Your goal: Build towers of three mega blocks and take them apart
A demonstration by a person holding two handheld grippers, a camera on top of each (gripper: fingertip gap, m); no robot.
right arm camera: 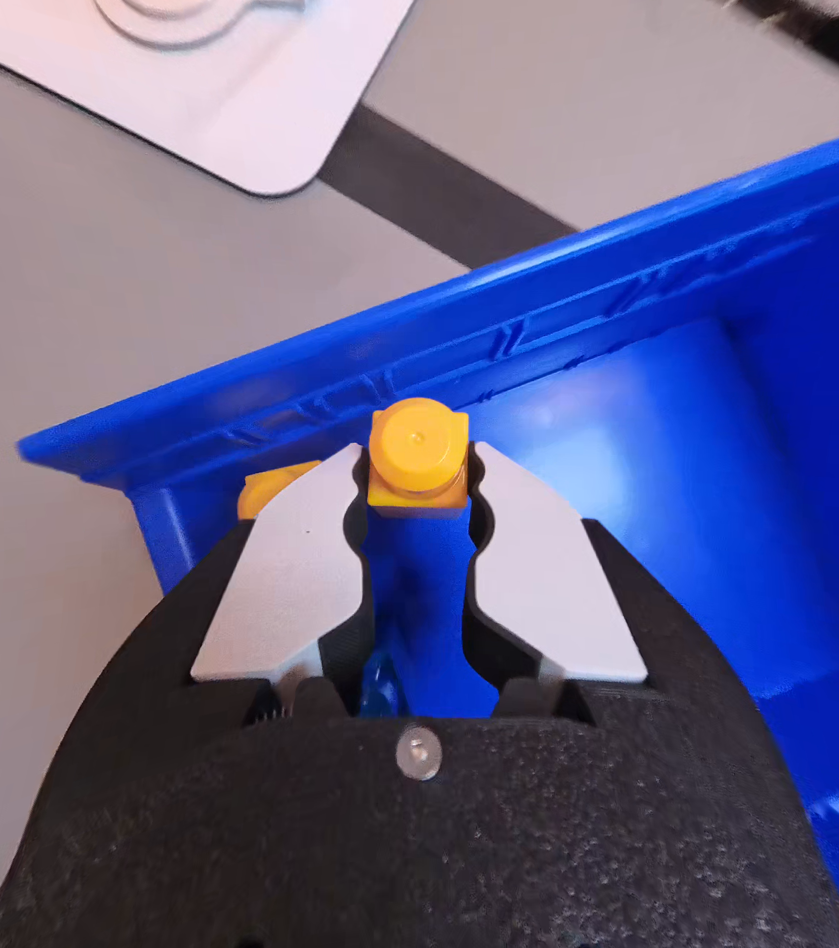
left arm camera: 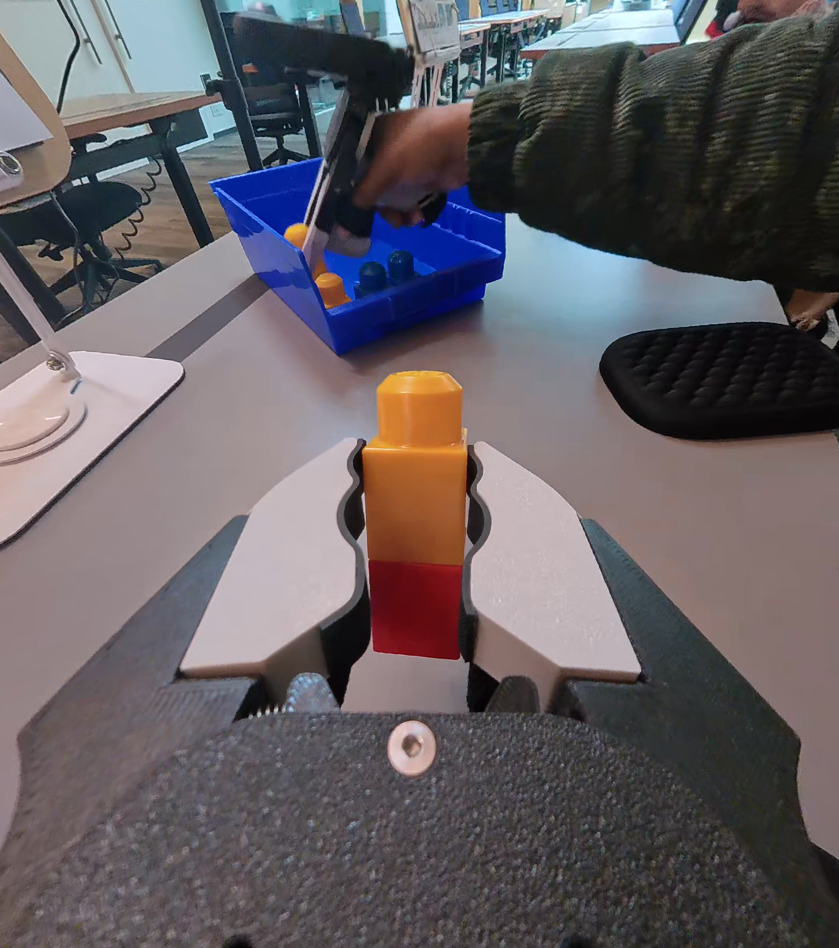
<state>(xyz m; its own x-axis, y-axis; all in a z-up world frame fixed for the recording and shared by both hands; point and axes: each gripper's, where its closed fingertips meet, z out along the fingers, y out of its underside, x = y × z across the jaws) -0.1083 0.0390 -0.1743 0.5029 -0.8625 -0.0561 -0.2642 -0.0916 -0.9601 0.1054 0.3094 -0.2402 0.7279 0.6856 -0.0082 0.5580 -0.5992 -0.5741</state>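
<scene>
My left gripper (left arm camera: pixel 414 451) is shut on a short upright tower, an orange block (left arm camera: pixel 414 505) stacked on a red block (left arm camera: pixel 414 608), over the grey table (left arm camera: pixel 612 513). In the right wrist view, my right gripper (right arm camera: pixel 417 456) is inside the blue bin (right arm camera: pixel 458 318), its fingertips closed on the sides of an orange block (right arm camera: pixel 417 451). A second orange block (right arm camera: pixel 266 490) lies beside the left finger. From the left wrist view the right gripper (left arm camera: pixel 325 241) reaches down into the bin (left arm camera: pixel 407 318), which also holds an orange block (left arm camera: pixel 331 288) and two dark blue blocks (left arm camera: pixel 384 272).
A white stand with a flat base (left arm camera: pixel 48 431) is on the left of the table. A black padded cushion (left arm camera: pixel 735 379) lies at the right edge. A person's hand and green knitted sleeve (left arm camera: pixel 689 154) cross above the bin. A dark seam (right arm camera: pixel 432 195) runs across the table. The gap from one gripper's tips to the other's is roughly 35 cm.
</scene>
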